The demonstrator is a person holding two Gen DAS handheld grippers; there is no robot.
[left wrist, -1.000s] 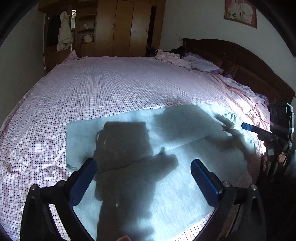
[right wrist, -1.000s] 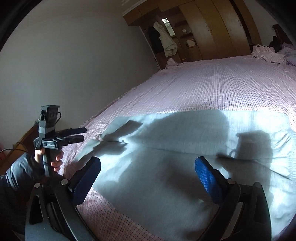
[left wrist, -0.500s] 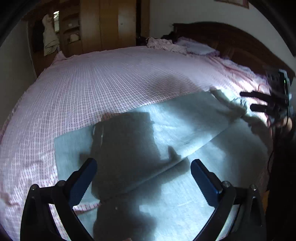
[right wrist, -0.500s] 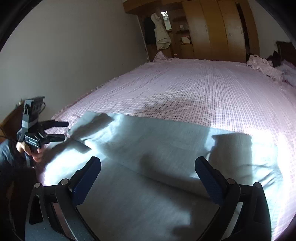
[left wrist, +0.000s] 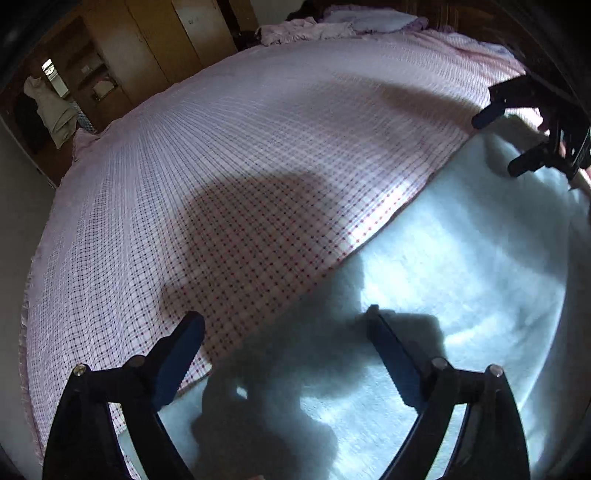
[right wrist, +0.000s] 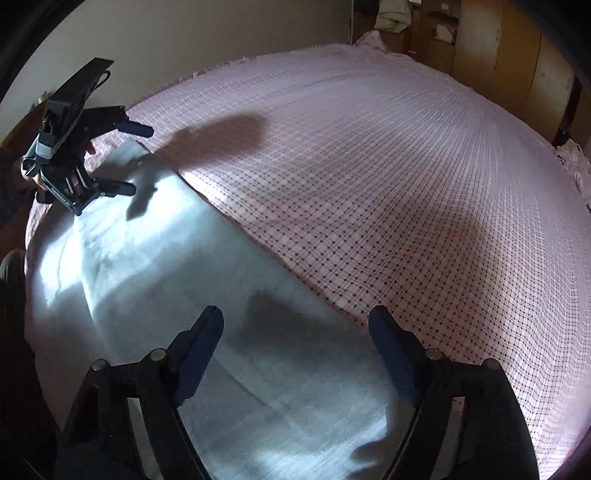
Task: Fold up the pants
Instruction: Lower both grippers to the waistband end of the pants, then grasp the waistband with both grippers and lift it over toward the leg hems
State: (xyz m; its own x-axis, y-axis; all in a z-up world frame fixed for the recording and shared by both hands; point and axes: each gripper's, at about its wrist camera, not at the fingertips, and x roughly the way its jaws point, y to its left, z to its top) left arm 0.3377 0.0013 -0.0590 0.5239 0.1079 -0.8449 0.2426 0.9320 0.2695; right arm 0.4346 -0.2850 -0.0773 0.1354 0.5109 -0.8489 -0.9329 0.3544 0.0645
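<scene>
Pale grey-blue pants (left wrist: 461,266) lie flat along the near edge of the bed, also in the right wrist view (right wrist: 166,280). My left gripper (left wrist: 284,325) is open and empty, low over one end of the pants at their far edge. It also shows in the right wrist view (right wrist: 127,157). My right gripper (right wrist: 295,321) is open and empty, low over the other end of the pants at the far edge. It also shows in the left wrist view (left wrist: 502,142).
The pink checked bedsheet (left wrist: 221,155) stretches away beyond the pants. A wooden wardrobe (left wrist: 155,40) with a hanging garment (left wrist: 48,107) stands at the far side. Crumpled pink cloth and pillows (left wrist: 332,26) lie at the headboard. A plain wall (right wrist: 221,33) borders the bed.
Both grippers have dropped lower and closer to the pants, each over an opposite end. Both views have tilted down toward the bed. Both jaws stay open.
</scene>
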